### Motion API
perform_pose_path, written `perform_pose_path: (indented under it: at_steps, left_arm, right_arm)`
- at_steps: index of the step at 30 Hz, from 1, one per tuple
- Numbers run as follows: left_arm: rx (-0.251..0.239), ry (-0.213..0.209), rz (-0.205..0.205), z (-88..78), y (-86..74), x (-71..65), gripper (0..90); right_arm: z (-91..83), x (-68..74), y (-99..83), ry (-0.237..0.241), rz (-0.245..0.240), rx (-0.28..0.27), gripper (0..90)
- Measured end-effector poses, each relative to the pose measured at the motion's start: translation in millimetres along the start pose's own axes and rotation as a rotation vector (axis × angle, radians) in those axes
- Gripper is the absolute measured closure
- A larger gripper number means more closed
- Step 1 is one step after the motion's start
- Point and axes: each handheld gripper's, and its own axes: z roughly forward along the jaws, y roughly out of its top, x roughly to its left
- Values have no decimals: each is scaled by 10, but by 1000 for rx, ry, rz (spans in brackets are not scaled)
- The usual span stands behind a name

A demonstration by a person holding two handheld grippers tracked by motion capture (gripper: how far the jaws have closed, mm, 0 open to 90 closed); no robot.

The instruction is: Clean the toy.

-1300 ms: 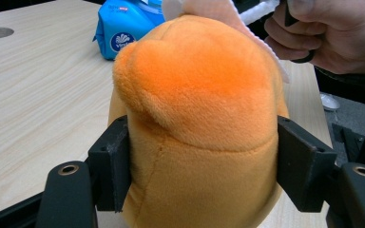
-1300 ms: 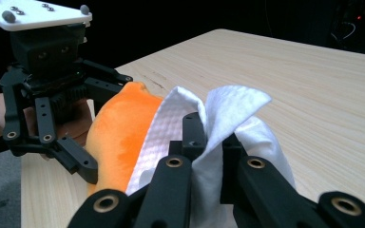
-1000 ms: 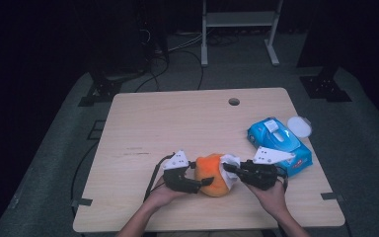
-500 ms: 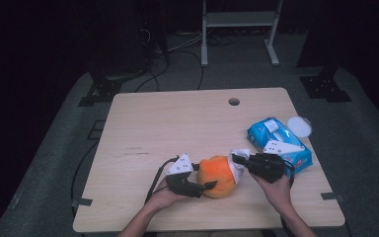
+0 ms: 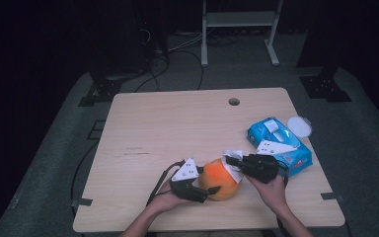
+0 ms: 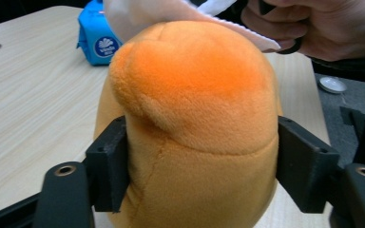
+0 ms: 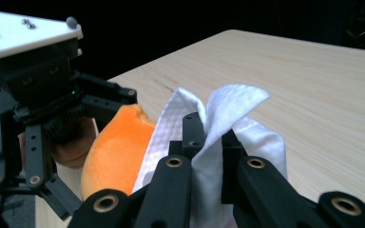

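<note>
An orange plush toy (image 5: 219,178) stands near the table's front edge. My left gripper (image 5: 208,180) is shut on it from the left. In the left gripper view both pads (image 6: 108,171) press into the sides of the plush toy (image 6: 195,118). Those jaws have just eased slightly wider, with the plush still squeezed between them. My right gripper (image 5: 231,161) is shut on a white tissue (image 5: 235,169) and comes in from the right. The tissue (image 7: 228,109) is pinched in my right gripper (image 7: 204,137) and drapes against the upper part of the plush toy (image 7: 119,147).
A blue tissue pack (image 5: 279,145) lies to the right, behind the right hand. A round white lid (image 5: 299,126) sits at the table's right edge. There is a small hole (image 5: 234,101) at the back of the wooden table (image 5: 177,128). Dark floor and cables surround it.
The right gripper with its tissue has shifted slightly away from the front edge, over the plush. The left gripper and the plush have stayed in place.
</note>
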Motion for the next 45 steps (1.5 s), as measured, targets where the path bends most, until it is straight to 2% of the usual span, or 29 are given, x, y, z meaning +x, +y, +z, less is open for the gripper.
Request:
perform_pose_path:
  at_steps: [1, 2, 4, 5, 6, 8, 9, 10, 11, 12, 14, 15, 16, 17, 18, 21, 22, 23, 24, 27, 28, 31, 32, 35, 36, 37, 40, 42, 45]
  left_arm:
    - [0, 0, 0, 0, 0, 0, 249]
    - [1, -31, -7, -27, 8, 40, 222]
    - [-3, -44, -20, -41, 10, 66, 200]
    - [-8, -57, -39, -50, 10, 93, 125]
    - [-4, -61, -63, -50, 10, 119, 125]
    - [27, -69, -119, 23, -29, 147, 31]
    - [28, -74, -118, 43, -39, 133, 36]
    - [28, -65, -98, 50, -36, 107, 71]
    - [28, -65, -98, 50, -36, 107, 122]
    - [14, -41, -70, 31, -7, 77, 194]
    - [-8, -17, -45, 4, 32, 55, 293]
    - [-8, -17, -45, 4, 32, 55, 307]
    - [-28, 28, 0, -10, 66, 13, 316]
    - [-28, 28, 0, -10, 66, 13, 317]
    - [-30, 67, 48, -10, 85, -22, 317]
    - [-7, 112, 104, 31, 74, -72, 314]
    - [4, 101, 96, 61, 40, -72, 284]
    - [4, 101, 96, 61, 40, -72, 254]
    - [16, 61, 65, 62, 39, -43, 200]
    - [7, 33, 46, 36, 32, -18, 176]
    - [6, 30, 48, 31, 28, -16, 214]
    - [12, 27, 68, 31, 26, -34, 236]
    - [23, 29, 88, 25, 24, -42, 248]
    - [35, 45, 113, 30, 22, -73, 272]
    - [36, 51, 124, 41, 24, -95, 272]
    - [35, 56, 130, 51, 25, -107, 273]
    - [45, 64, 155, 79, 27, -151, 276]
    - [46, 63, 157, 72, 17, -158, 281]
    - [41, 60, 138, 70, 8, -167, 289]
  right_arm:
    - [0, 0, 0, 0, 0, 0, 858]
    - [-1, -5, -8, 14, 1, 7, 859]
    - [-5, -4, -11, 19, -2, 11, 858]
    - [-8, 8, -18, 37, -8, 19, 858]
    - [-8, 8, -18, 37, -8, 19, 858]
    - [-8, 43, -27, 54, -17, 28, 858]
    - [-7, 51, -24, 56, -25, 31, 858]
    - [-6, 59, -20, 52, -30, 33, 858]
    - [-9, 59, -16, 48, -31, 36, 858]
    - [-16, 54, -12, 47, -23, 34, 858]
    - [-53, 37, 9, 34, -19, 18, 858]
    - [-67, 31, 22, 32, -21, 8, 858]
    - [-89, 34, 43, 30, -17, -4, 858]
    - [-89, 34, 43, 30, -17, -4, 858]
    - [-102, 39, 58, 29, -20, -12, 858]
    - [-90, 79, 79, 32, -32, -25, 857]
    - [-44, 91, 61, 36, -41, 1, 858]
    - [-44, 91, 61, 36, -41, 1, 858]
    - [-17, 72, 25, 37, -37, 14, 858]
    - [-17, 39, 11, 36, -30, 17, 858]
    - [-30, 8, 0, 35, -15, 16, 858]
    - [-39, 15, -11, 39, -15, 20, 858]
    - [-41, 32, -13, 39, -15, 19, 858]
    - [-51, 120, -15, 47, -36, 20, 857]
    - [-48, 153, -15, 57, -42, 19, 857]
    - [-32, 221, -3, 91, -50, 14, 857]
    - [-1, 297, 20, 108, -76, 19, 857]
    - [20, 334, 30, 104, -104, 34, 858]
    - [10, 264, 27, 94, -95, 43, 858]
